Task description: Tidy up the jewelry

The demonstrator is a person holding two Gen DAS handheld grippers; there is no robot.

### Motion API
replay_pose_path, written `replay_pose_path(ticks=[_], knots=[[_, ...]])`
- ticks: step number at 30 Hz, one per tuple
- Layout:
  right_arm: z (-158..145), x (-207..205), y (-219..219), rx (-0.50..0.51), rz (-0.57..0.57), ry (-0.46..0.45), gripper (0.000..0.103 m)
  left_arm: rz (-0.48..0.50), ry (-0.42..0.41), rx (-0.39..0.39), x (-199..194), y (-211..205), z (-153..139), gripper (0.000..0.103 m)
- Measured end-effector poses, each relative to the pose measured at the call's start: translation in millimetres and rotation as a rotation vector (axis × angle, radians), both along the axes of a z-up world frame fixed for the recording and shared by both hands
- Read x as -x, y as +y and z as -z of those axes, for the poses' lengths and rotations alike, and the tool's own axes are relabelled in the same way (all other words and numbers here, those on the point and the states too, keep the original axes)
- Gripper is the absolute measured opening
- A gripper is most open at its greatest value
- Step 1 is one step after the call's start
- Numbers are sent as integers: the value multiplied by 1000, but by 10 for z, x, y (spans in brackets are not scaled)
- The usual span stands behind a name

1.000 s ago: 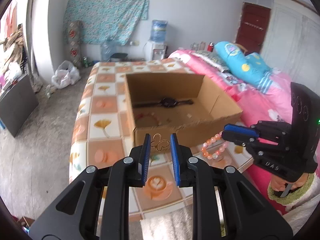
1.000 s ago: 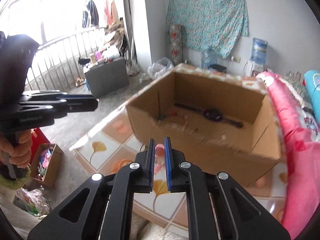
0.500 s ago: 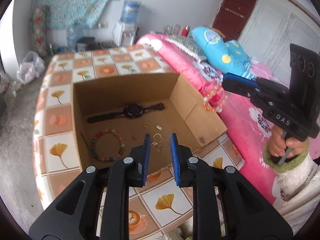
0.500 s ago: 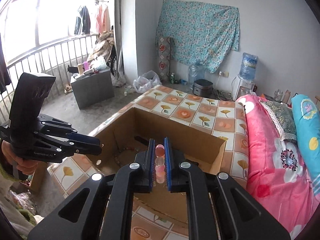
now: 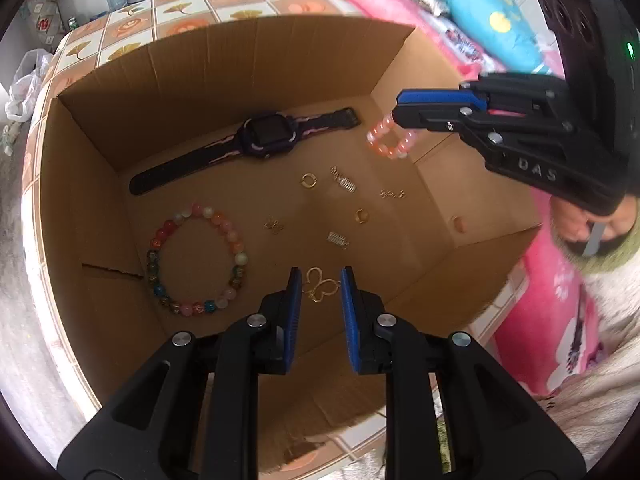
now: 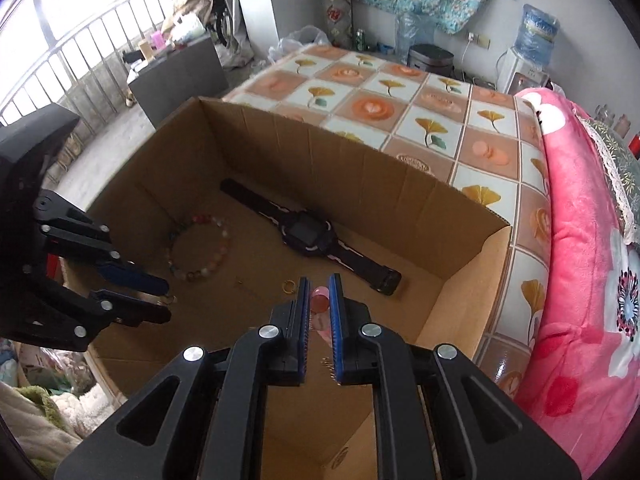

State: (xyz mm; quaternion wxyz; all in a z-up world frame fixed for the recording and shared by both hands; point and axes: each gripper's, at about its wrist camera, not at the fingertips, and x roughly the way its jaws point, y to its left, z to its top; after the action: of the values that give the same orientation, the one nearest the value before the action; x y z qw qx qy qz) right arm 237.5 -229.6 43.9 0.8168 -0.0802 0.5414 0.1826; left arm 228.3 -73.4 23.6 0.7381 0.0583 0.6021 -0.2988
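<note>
Left tool (image 5: pixel 320 286) grips a gold butterfly charm (image 5: pixel 319 287); right tool (image 6: pixel 319 294) grips a pink bead bracelet (image 5: pixel 388 141), mostly hidden between its fingers, both above the box (image 5: pixel 200 64).

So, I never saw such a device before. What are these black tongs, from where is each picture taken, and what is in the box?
They are handheld grippers, one in each of a person's hands, each carrying a camera that looks along its fingers. One picture is from the left gripper, which holds a gold butterfly charm. The other is from the right gripper, which holds a pink bead bracelet. Both hang over a cardboard box on a tiled table. Inside lie a dark watch, a multicoloured bead bracelet and several small gold and silver pieces.
</note>
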Motion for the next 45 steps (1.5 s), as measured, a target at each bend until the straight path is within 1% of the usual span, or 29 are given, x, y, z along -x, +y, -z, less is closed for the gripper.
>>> replay_pose_path(ticks=[1,2,3,6,8,12,14,15,16,17,18,19,20,21,22,23,25,26,28,31,33,36,38,40,42,45], knots=[[24,-15,-4,21,2,4,10,1,-1,-3,4,6,5,20],[32,-12,-3,33,-1,7,10,-1,0,-5,8,15,12,25],[40,-12,-9,45,-3,8,11,-4,2,-3,16,20,15,32],[-4,16,-45,66,12,-10,11,-12,-6,-2,52,46,11,34],[-69,42,-95,68,33,-32,11,-18,-29,-8,85,52,-19,36],[-318,157,-217,38,82,-92,12,-36,-101,14,198,114,-201,43],[-492,278,-292,19,122,-138,18,-51,-148,30,288,163,-320,47],[-573,341,-321,-1,135,-156,21,-63,-176,40,348,202,-399,50],[-682,440,-354,-34,152,-181,22,-77,-201,51,405,237,-470,52],[-780,542,-379,-65,166,-204,22,-92,-228,63,465,278,-540,57],[-910,698,-395,-107,179,-239,25,-113,-263,72,549,325,-618,61],[-1012,844,-389,-141,181,-270,32,-128,-295,76,614,363,-700,63],[-1089,966,-380,-167,182,-296,36,-149,-338,86,722,422,-792,68],[-1176,1156,-348,-199,183,-330,45,-171,-379,91,818,464,-865,77],[-1222,1304,-307,-218,180,-350,55,-195,-420,89,903,501,-932,81],[-1241,1424,-265,-228,178,-363,59,-227,-469,75,1005,539,-997,86],[-1221,1692,-136,-246,184,-379,74,-277,-533,27,1151,572,-1060,88],[-1195,1768,-96,-253,187,-373,76,-309,-557,4,1232,597,-1080,90],[-1079,1914,19,-256,212,-345,82,-352,-562,-3,1336,649,-1094,91],[-832,2014,179,-213,273,-305,84,-403,-541,6,1439,718,-1054,94],[-649,2026,243,-197,324,-270,85,-438,-528,-12,1474,741,-984,94],[-421,1976,302,-151,384,-199,86,-498,-534,-112,1507,730,-857,94],[-313,1917,320,-119,394,-163,86,-519,-532,-158,1484,686,-778,94],[-244,1883,349,-80,400,-144,86,-532,-507,-172,1445,679,-708,94],[-231,1843,343,-63,410,-141,87,-526,-475,-159,1412,680,-636,94],[-202,1788,307,-80,427,-120,89,-504,-404,-190,1318,605,-493,94]])
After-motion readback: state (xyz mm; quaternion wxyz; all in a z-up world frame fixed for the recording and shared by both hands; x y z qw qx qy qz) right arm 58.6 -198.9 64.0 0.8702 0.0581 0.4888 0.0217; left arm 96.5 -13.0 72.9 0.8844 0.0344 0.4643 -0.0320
